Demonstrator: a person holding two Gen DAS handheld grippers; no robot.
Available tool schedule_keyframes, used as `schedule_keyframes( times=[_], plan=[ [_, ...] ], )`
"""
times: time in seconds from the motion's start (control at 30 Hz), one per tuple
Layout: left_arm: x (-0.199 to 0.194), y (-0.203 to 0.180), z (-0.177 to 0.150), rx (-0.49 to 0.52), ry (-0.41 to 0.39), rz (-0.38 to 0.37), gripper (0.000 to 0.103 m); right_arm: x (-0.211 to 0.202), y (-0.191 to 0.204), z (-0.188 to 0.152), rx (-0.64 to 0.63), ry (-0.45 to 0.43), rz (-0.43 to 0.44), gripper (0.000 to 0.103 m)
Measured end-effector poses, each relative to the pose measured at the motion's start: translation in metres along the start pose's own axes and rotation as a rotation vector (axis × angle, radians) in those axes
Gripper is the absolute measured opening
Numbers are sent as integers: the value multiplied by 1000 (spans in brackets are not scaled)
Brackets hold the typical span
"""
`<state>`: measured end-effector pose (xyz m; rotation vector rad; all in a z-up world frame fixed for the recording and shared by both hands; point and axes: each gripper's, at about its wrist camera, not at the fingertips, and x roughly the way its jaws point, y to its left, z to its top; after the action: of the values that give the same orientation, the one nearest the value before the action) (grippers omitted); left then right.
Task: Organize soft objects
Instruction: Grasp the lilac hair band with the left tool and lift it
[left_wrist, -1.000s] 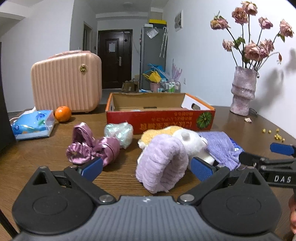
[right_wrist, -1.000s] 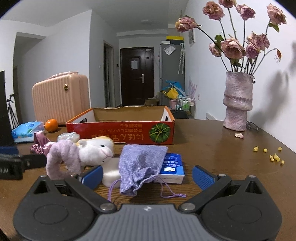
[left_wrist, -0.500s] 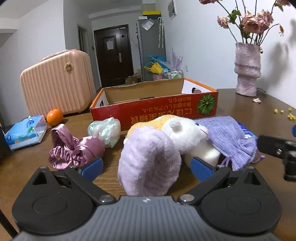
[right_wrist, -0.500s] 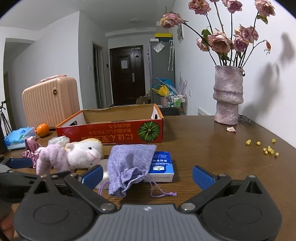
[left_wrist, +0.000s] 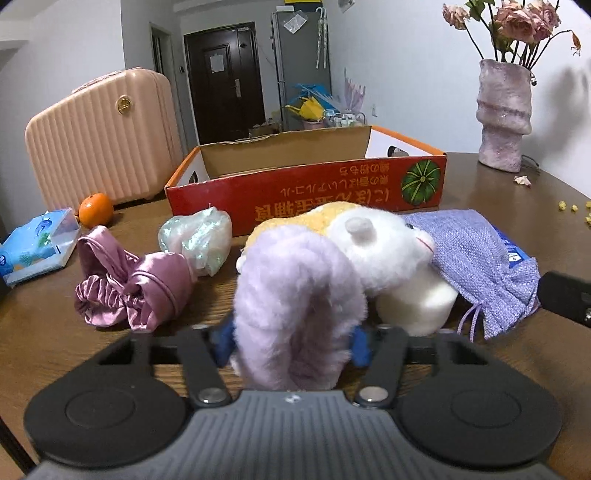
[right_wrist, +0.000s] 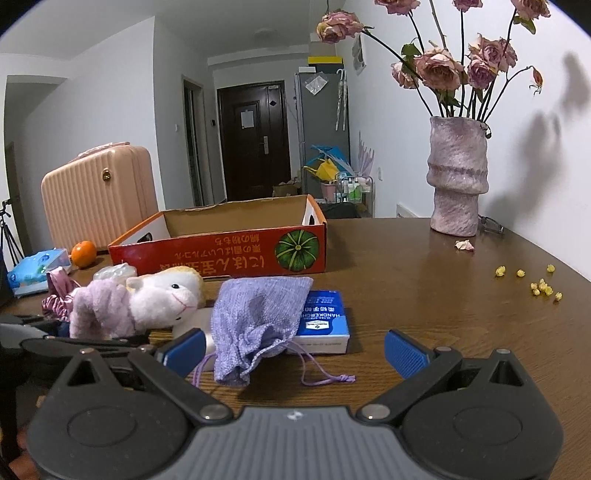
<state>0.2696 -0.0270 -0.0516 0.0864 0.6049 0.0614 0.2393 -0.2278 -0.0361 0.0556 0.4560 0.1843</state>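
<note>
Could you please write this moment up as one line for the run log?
left gripper: just closed on plush toy | right gripper: open, over purple pouch | red box: nothing visible inside

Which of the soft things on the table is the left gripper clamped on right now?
The plush toy: the left gripper pinches its fluffy lilac end, while the satin scrunchie and purple pouch lie free.
</note>
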Motion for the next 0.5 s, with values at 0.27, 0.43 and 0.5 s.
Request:
schedule_keyframes(
  times=[0.27,0.43,0.5],
  plan=[
    [-13,3,0,1,-38,-31,29,4,-3,0,12,1,17,103],
    [-32,9,0,-13,-90,-41,29,5,-4,-1,17,-1,19,103],
    [-43,15,0,-25,-120,-47,29,6,-4,-1,19,-1,18,103]
  ],
)
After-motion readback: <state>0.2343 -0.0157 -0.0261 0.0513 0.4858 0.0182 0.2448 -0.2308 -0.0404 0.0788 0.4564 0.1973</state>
